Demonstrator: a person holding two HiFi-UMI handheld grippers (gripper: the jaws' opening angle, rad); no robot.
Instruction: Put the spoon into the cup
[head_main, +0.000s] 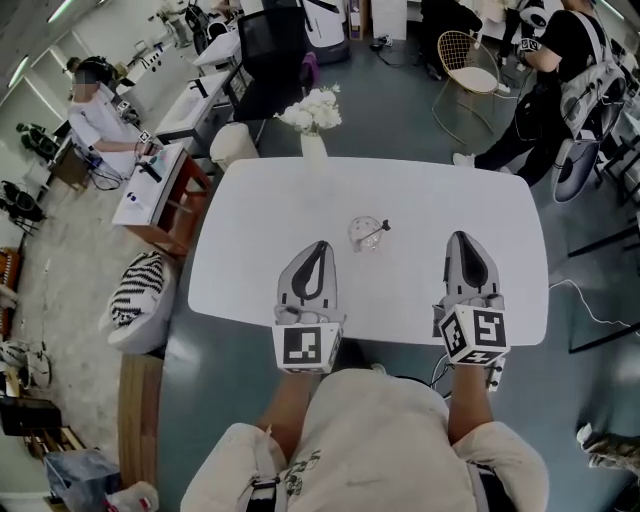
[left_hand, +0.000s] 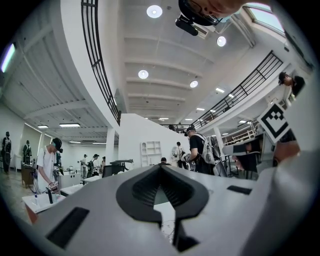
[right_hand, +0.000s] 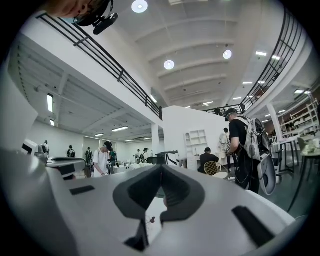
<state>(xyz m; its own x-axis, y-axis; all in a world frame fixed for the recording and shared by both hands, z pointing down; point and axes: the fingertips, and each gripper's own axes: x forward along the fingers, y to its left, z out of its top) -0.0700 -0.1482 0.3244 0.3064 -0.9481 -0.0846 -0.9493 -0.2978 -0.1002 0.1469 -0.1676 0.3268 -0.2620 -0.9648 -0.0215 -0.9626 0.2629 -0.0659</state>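
A clear glass cup (head_main: 364, 236) stands near the middle of the white table (head_main: 270, 200). The spoon (head_main: 378, 230) rests inside it, its dark handle end sticking out over the rim to the right. My left gripper (head_main: 318, 247) hovers over the table's near part, below and left of the cup, with its jaws together and nothing between them. My right gripper (head_main: 461, 238) hangs to the right of the cup, apart from it, jaws also together and empty. In the gripper views each gripper's tips meet, left gripper (left_hand: 160, 167) and right gripper (right_hand: 161, 167), and both look out level across the hall.
A white vase of white flowers (head_main: 312, 120) stands at the table's far edge. A striped pouf (head_main: 140, 293) and a wooden side desk (head_main: 160, 200) sit left of the table. A gold wire chair (head_main: 462, 62) and a standing person (head_main: 555, 70) are behind it.
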